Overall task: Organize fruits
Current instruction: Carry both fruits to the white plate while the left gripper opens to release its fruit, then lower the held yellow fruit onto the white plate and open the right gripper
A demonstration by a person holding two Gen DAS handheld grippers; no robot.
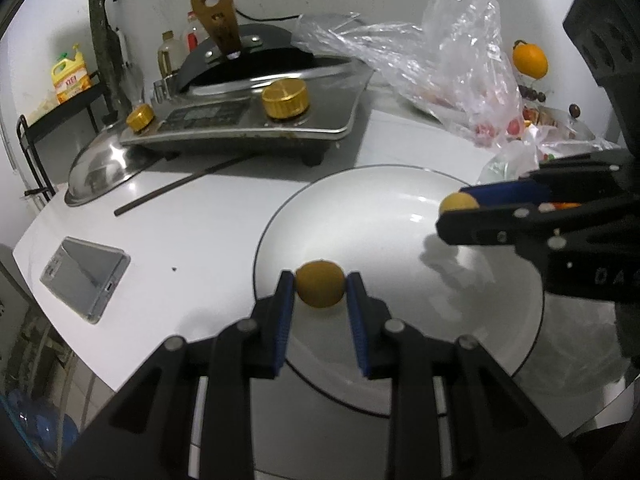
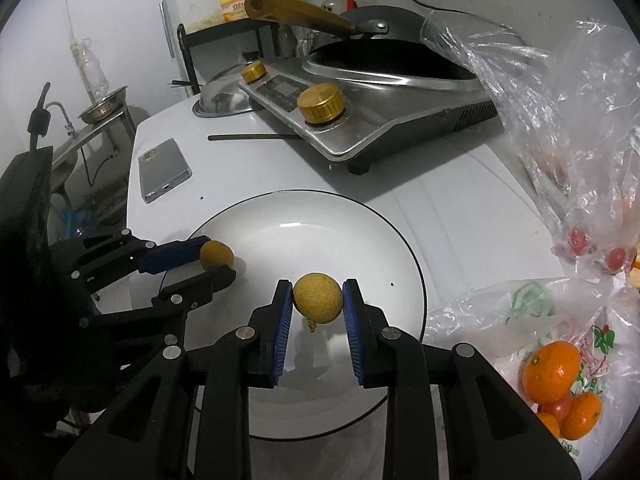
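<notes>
A white plate with a dark rim lies on the white counter; it also shows in the right wrist view. My left gripper is shut on a small round brownish-yellow fruit over the plate's near-left edge. My right gripper is shut on a second such fruit just above the plate. Each gripper shows in the other's view: the right gripper and the left gripper. Oranges lie in a plastic bag at the right.
A steel cooker with gold knobs and a black pan stands behind the plate. A phone lies on the counter's left. Clear plastic bags with small red fruits lie at the right. A thin dark rod lies by the cooker.
</notes>
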